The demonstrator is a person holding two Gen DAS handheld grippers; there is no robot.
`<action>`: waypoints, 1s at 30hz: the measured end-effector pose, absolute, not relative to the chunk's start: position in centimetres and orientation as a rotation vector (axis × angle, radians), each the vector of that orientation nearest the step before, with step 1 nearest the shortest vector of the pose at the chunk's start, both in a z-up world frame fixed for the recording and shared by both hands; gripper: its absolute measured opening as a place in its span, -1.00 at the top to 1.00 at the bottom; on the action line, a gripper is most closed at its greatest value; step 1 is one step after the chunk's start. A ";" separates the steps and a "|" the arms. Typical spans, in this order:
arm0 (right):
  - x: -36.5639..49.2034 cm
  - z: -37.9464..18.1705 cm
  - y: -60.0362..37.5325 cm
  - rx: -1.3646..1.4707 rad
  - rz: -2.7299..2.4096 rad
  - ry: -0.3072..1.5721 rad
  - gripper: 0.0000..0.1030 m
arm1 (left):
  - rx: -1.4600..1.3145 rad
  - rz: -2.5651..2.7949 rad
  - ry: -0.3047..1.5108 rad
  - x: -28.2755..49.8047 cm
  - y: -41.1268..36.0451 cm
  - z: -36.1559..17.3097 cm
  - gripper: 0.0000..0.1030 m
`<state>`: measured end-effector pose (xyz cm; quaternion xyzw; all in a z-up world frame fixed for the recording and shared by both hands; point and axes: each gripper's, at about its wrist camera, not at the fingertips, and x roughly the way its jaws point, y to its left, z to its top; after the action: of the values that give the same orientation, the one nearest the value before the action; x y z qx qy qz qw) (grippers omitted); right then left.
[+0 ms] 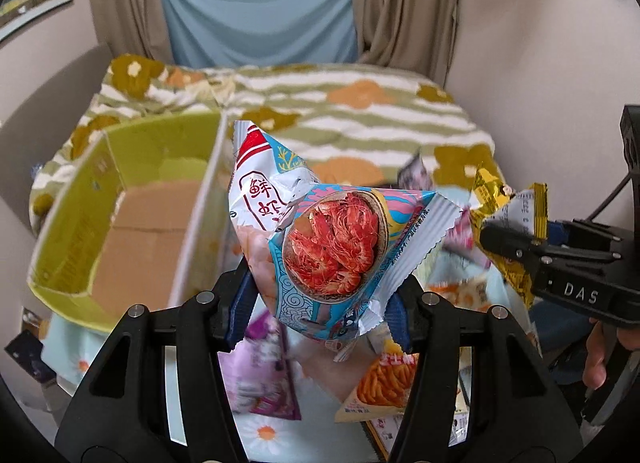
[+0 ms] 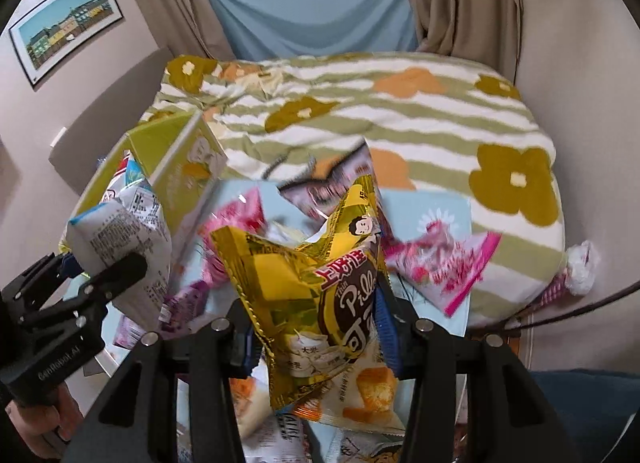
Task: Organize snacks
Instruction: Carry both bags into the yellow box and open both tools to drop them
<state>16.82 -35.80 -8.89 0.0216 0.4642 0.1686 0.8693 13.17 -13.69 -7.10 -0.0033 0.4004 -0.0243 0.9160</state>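
My left gripper (image 1: pixel 320 295) is clamping the shrimp bag (image 1: pixel 320 231), lifting it just right of the green box (image 1: pixel 132 199). My right gripper (image 2: pixel 316 327) is pinching the yellow bag (image 2: pixel 320 283) above the snack pile (image 2: pixel 440 263) on the bed (image 2: pixel 400 111).

I have the left black two-finger gripper (image 1: pixel 320 303) raised, its blue-padded fingers (image 1: pixel 239 303) pinched on the crumpled blue shrimp snack packet (image 1: pixel 328 239) and pointing forward. My right black two-finger gripper (image 2: pixel 316 327) is lifted too, its fingers clamped on the yellow foil snack packet (image 2: pixel 304 283). From the left wrist view it sits to the right, level with the left one. A bare hand (image 1: pixel 596 359) grips its handle.
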 end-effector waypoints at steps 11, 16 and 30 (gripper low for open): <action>18.4 -2.0 -26.3 0.067 0.417 0.770 0.14 | -0.042 -0.003 0.733 16.0 -3.4 -2.1 -0.04; 20.5 -1.3 -20.6 0.103 0.426 0.761 0.13 | -0.030 0.019 0.733 18.3 2.8 -1.4 -0.04; 27.7 -6.0 -6.3 0.058 0.378 0.889 0.13 | 0.008 -0.037 0.916 28.2 14.2 -9.1 -0.07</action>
<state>27.72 -6.34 -6.01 0.0281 0.4275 0.1819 0.8851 28.20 14.17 -9.10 0.0041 0.4423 -0.0180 0.8967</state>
